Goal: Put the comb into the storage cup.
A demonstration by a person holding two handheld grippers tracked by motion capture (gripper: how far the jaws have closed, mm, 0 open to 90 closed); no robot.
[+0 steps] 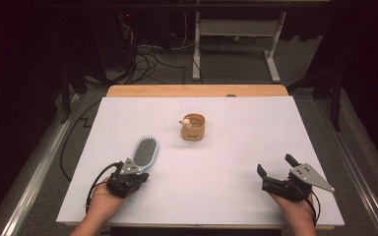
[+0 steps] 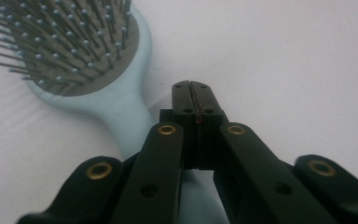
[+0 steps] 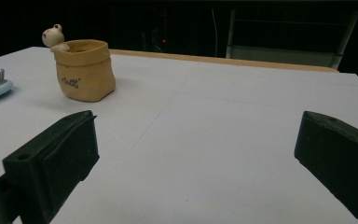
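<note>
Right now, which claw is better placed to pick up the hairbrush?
Left. The left claw sits shut over the hairbrush handle; the right claw is open, far across the table.

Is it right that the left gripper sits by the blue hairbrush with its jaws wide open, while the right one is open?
Not quite. In the left gripper view, the left gripper has its jaws pressed shut, above the handle of the blue hairbrush. The right gripper is indeed open.

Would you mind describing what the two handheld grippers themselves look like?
Both are black, with two flat-faced jaws. The left gripper has brass-coloured rivets along its linkage arms and a black cable trailing back. The right gripper has a cable too. Each carries a grey three-cornered plate dotted with small holes. No sleeves are visible.
</note>
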